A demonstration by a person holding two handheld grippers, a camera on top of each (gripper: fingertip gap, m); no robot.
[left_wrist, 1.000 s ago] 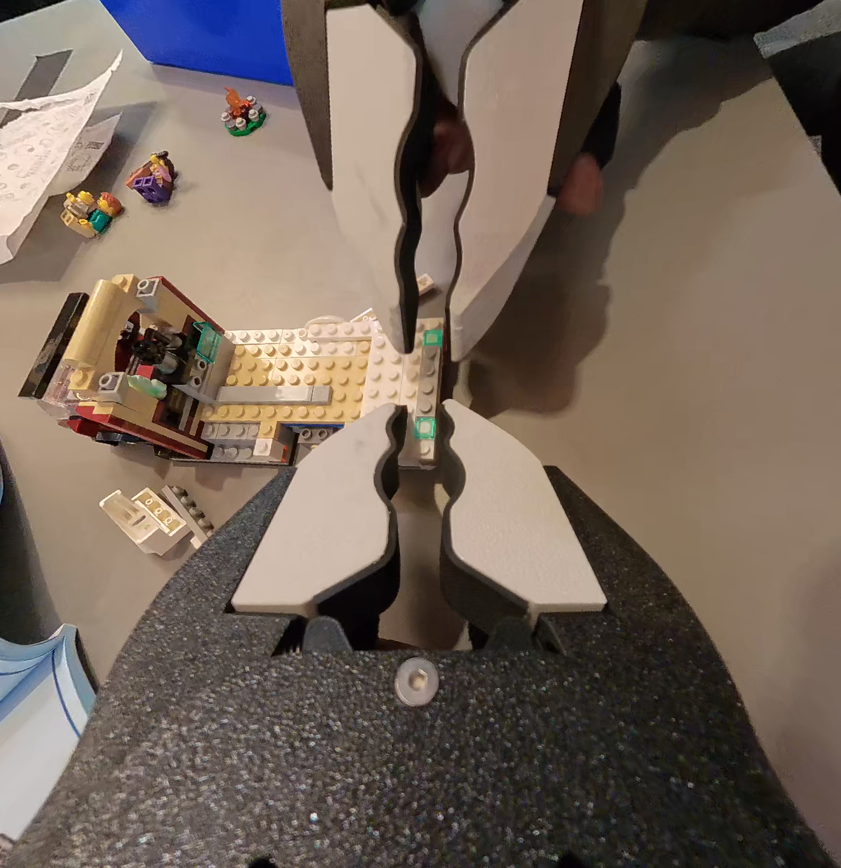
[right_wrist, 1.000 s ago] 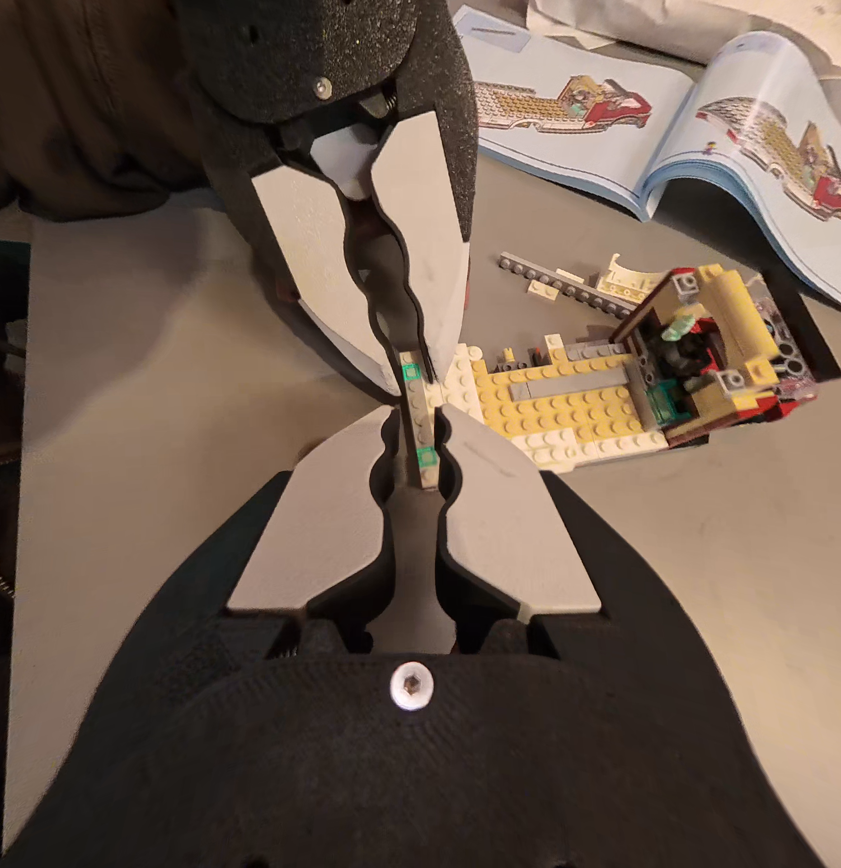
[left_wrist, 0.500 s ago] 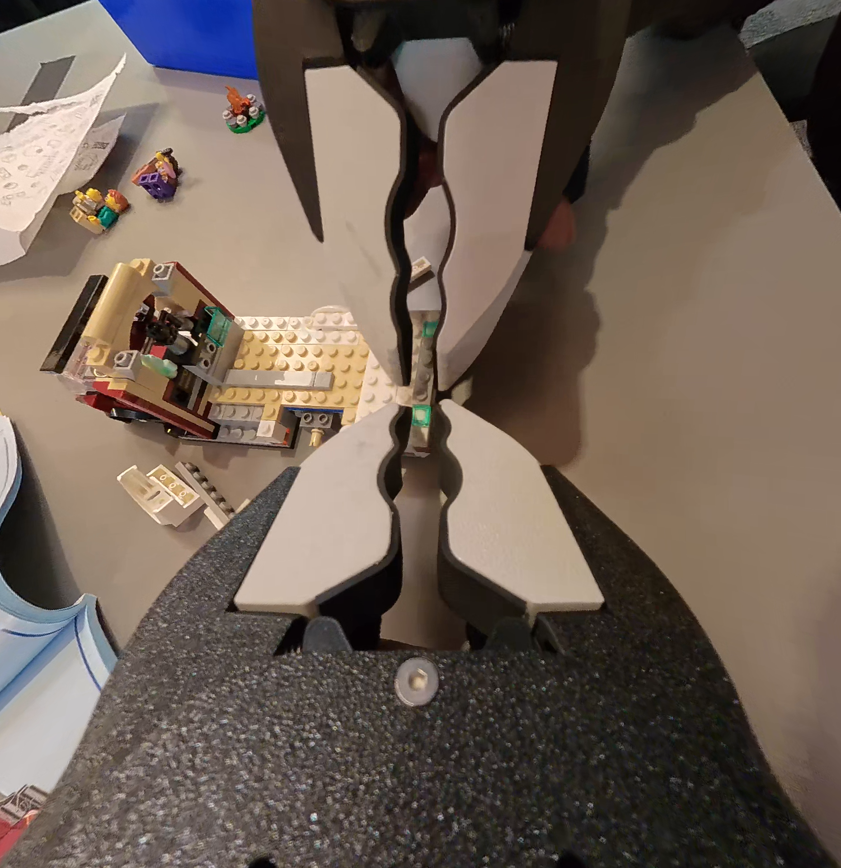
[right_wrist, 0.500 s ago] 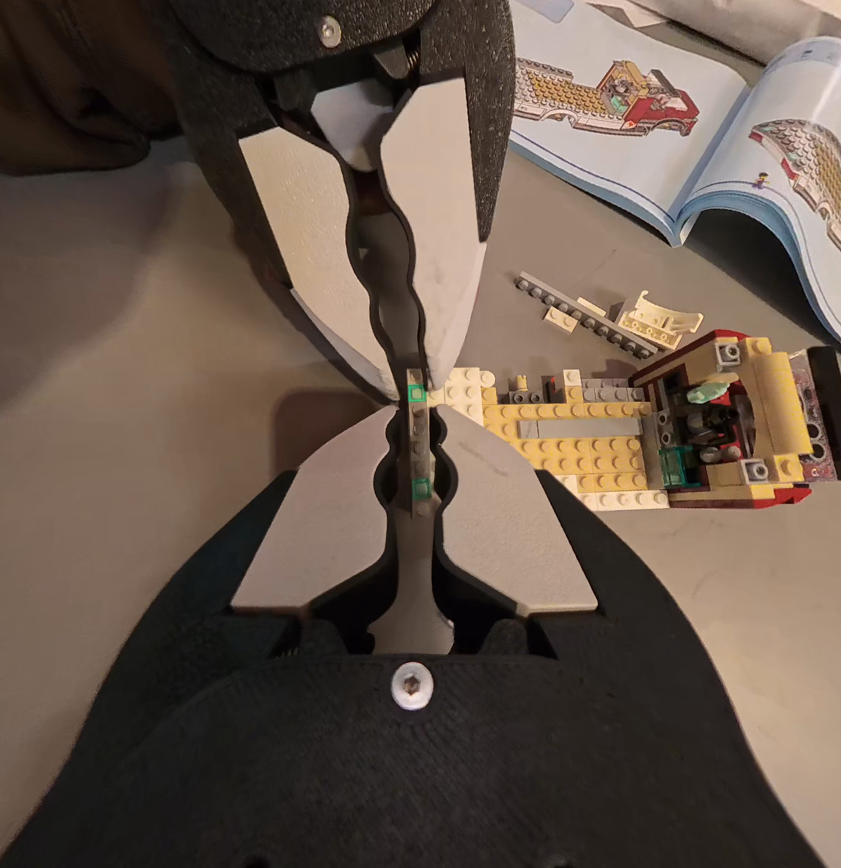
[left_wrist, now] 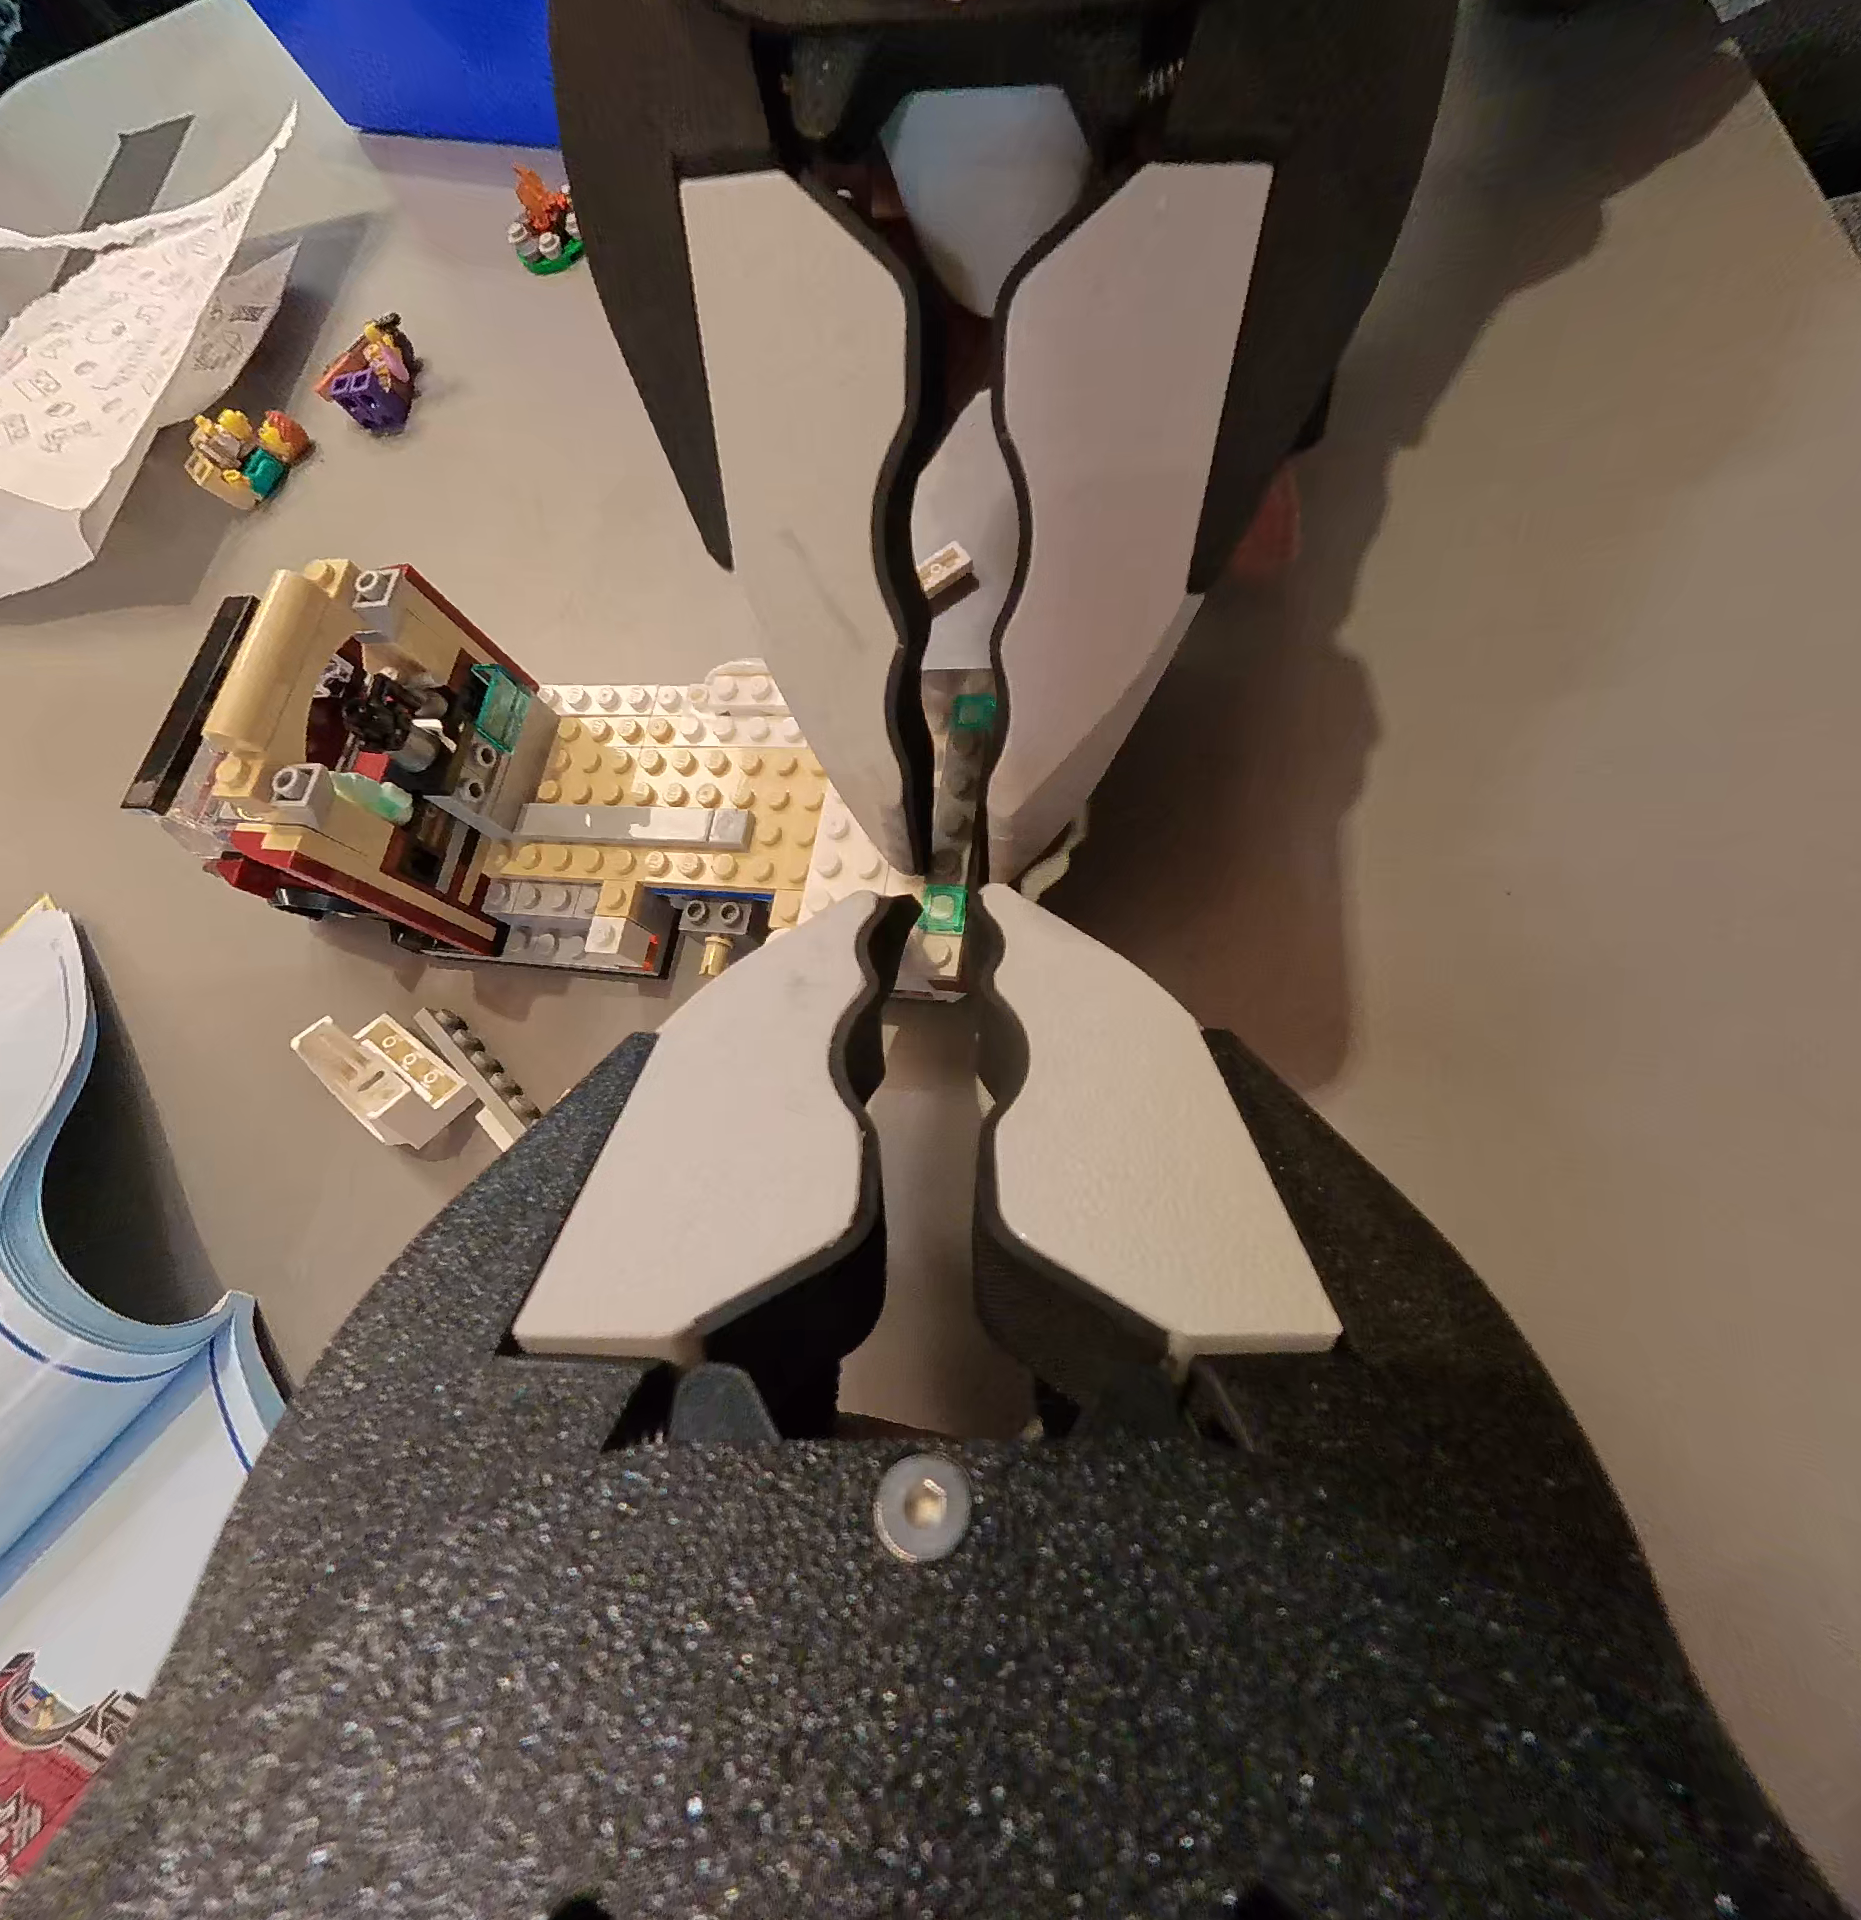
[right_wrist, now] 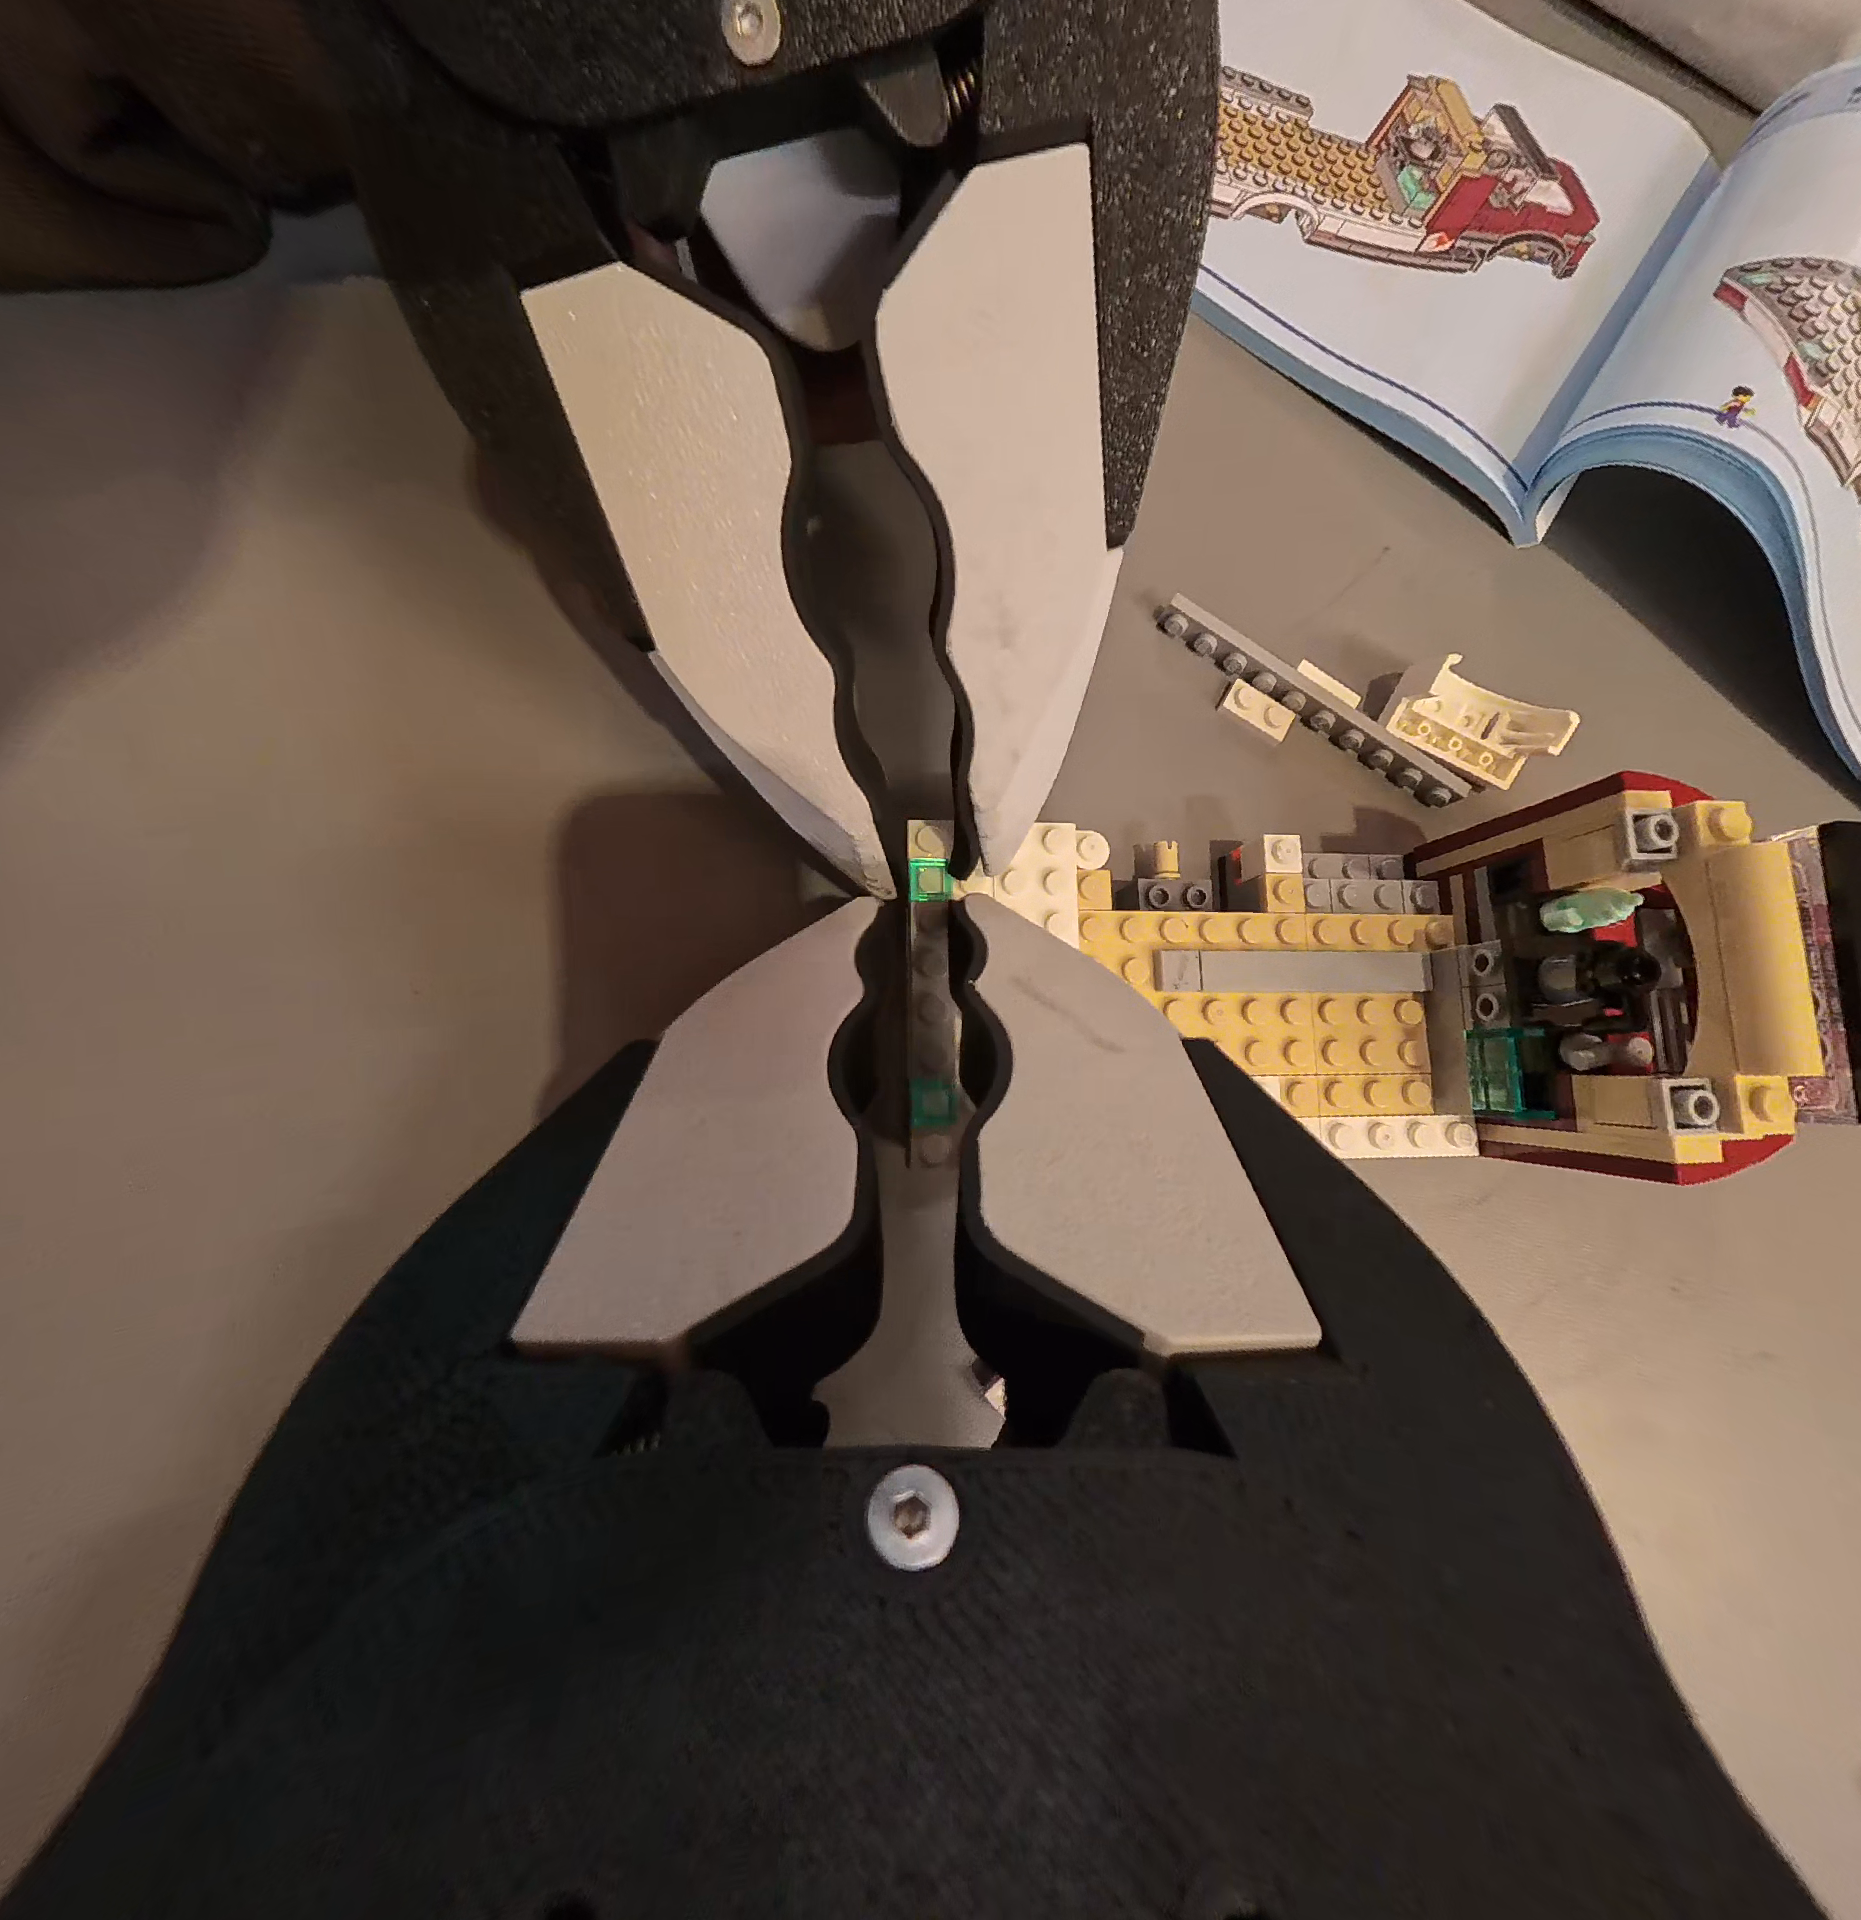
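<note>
A brick-built truck [left_wrist: 645, 790] lies on the grey table, its tan flat bed pointing at both grippers; it also shows in the right wrist view [right_wrist: 1269, 1018]. A narrow grey strip [left_wrist: 962, 779] with clear green tiles [left_wrist: 944, 906] runs across the bed's end. My right gripper [right_wrist: 926, 914] is shut on the grey strip [right_wrist: 931, 997], with both pads against its sides. My left gripper [left_wrist: 934, 904] faces it from the other side. Its jaws straddle the strip's end at the green tile [right_wrist: 928, 881], with a small gap beside one pad. The two grippers' tips nearly meet.
An open instruction booklet [right_wrist: 1528, 312] lies beyond the truck and shows at the left in the left wrist view [left_wrist: 32, 1247]. Loose pieces [right_wrist: 1404, 717] lie beside the cab. Small figures [left_wrist: 240, 457], a torn paper sheet [left_wrist: 84, 343] and a blue box [left_wrist: 438, 62] are farther off. Both grippers' tips are close together, under 4 cm apart.
Both grippers moved in along the strip until their tips nearly meet. The right jaws narrowed onto the strip. The left jaws narrowed, then eased slightly apart.
</note>
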